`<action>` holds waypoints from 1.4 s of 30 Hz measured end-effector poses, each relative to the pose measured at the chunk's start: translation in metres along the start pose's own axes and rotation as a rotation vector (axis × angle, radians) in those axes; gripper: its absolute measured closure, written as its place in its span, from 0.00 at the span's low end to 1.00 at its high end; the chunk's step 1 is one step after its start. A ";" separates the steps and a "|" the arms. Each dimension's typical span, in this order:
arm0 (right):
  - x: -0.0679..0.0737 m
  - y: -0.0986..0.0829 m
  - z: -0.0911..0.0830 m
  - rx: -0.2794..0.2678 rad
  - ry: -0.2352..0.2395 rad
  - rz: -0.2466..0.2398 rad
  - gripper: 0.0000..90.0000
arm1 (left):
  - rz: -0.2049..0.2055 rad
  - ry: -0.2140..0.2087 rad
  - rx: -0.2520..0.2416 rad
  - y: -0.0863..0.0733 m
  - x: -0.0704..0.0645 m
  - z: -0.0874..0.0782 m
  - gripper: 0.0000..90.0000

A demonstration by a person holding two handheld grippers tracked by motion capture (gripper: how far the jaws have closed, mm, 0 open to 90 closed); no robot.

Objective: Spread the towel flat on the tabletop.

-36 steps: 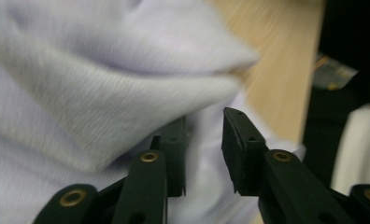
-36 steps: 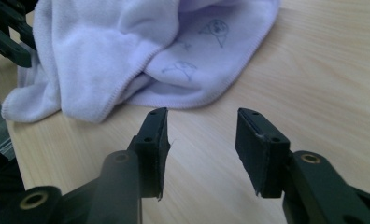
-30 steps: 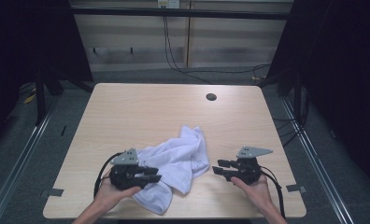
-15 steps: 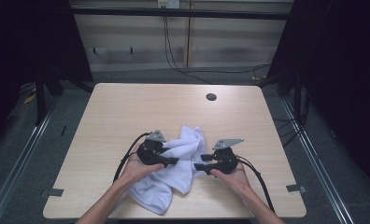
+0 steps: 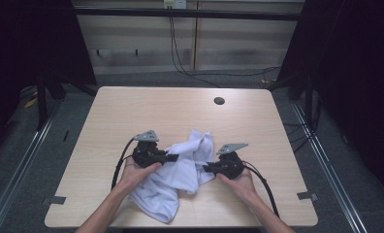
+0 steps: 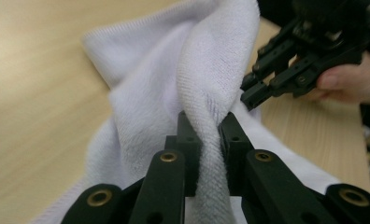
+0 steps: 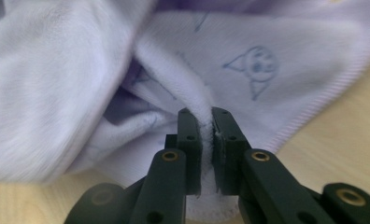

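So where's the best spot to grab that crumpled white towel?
Probably a raised fold, pinched from the side. The towel lies bunched, so its ridges stand up between the jaws; the left gripper and right gripper each clamp one, from opposite sides.

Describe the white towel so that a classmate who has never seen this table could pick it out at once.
On the pale rectangular wooden table, look at the near middle, between the person's two hands. There lies a crumpled white terry-cloth towel, pinched by the left claw and the right claw. It is soft and bears faint blue cartoon prints, unlike the small dark round hole near the far edge.
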State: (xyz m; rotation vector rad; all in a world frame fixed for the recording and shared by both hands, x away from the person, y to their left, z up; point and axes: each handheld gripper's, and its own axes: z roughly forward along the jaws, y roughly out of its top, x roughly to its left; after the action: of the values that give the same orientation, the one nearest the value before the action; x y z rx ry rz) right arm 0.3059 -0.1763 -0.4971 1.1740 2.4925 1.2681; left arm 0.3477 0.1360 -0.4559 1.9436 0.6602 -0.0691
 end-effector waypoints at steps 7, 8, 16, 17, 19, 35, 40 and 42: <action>-0.033 0.003 -0.046 -0.099 -0.078 0.095 0.94 | -0.029 0.062 -0.131 0.006 0.000 -0.036 0.92; -0.035 0.004 -0.051 -0.107 -0.082 0.106 0.94 | -0.031 0.061 -0.145 0.007 0.001 -0.040 0.92; -0.032 0.040 -0.103 -0.234 -0.097 0.088 0.94 | -0.024 0.083 -0.276 0.042 -0.002 -0.069 0.92; -0.030 0.053 -0.114 -0.262 -0.101 0.081 0.94 | -0.019 0.093 -0.294 0.048 -0.002 -0.075 0.92; -0.030 0.064 -0.126 -0.298 -0.106 0.079 0.94 | -0.001 0.107 -0.314 0.058 -0.003 -0.086 0.92; -0.040 0.160 -0.166 -0.451 -0.117 0.040 0.95 | 0.059 0.222 -0.379 0.131 0.007 -0.117 0.92; -0.052 0.193 -0.167 -0.452 -0.184 0.036 0.95 | 0.084 0.239 -0.382 0.154 0.004 -0.116 0.92; -0.048 0.198 -0.175 -0.492 -0.195 0.029 0.95 | 0.106 0.215 -0.396 0.152 -0.005 -0.115 0.92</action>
State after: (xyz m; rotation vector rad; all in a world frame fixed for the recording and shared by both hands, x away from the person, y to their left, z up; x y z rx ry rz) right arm 0.3839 -0.2514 -0.2514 1.1388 1.8805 1.5662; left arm 0.3885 0.1845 -0.2758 1.6096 0.6538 0.3190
